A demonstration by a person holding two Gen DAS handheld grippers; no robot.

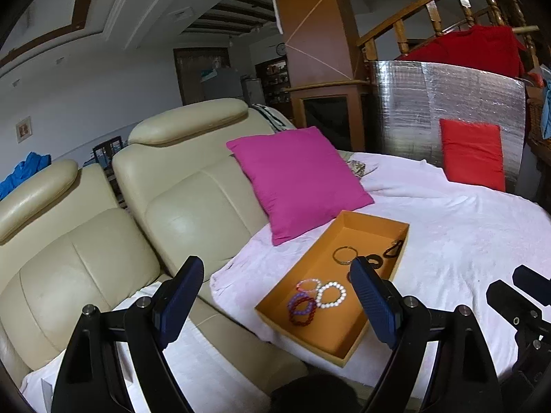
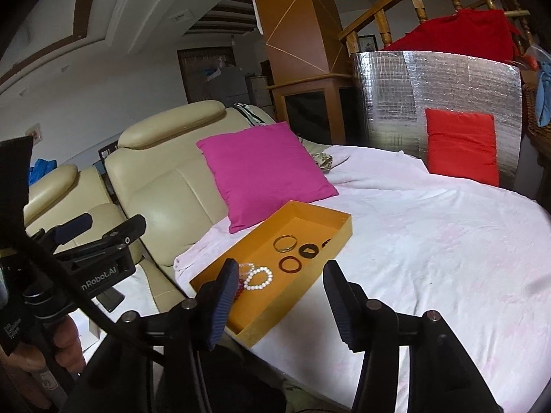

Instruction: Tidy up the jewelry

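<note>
several bracelets lie in orange tray (image 1: 320, 268): white pearl bracelet (image 1: 331, 295), gold bangle (image 2: 284, 243). left gripper (image 1: 277, 296) and right gripper (image 2: 279, 304) jaws apart, empty.

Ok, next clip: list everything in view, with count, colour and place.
tray: one, orange, on the white blanket
beaded bracelets: about four, white, pink, purple, red, tray's near end
rings and bangles: about four, gold, brown, black, tray's far end
white blanket: one, over the seat
cushions: two, magenta beside the tray, red farther back
sofa: cream leather, left
left tool: open, held short of the tray
right tool: open, near the tray
</note>
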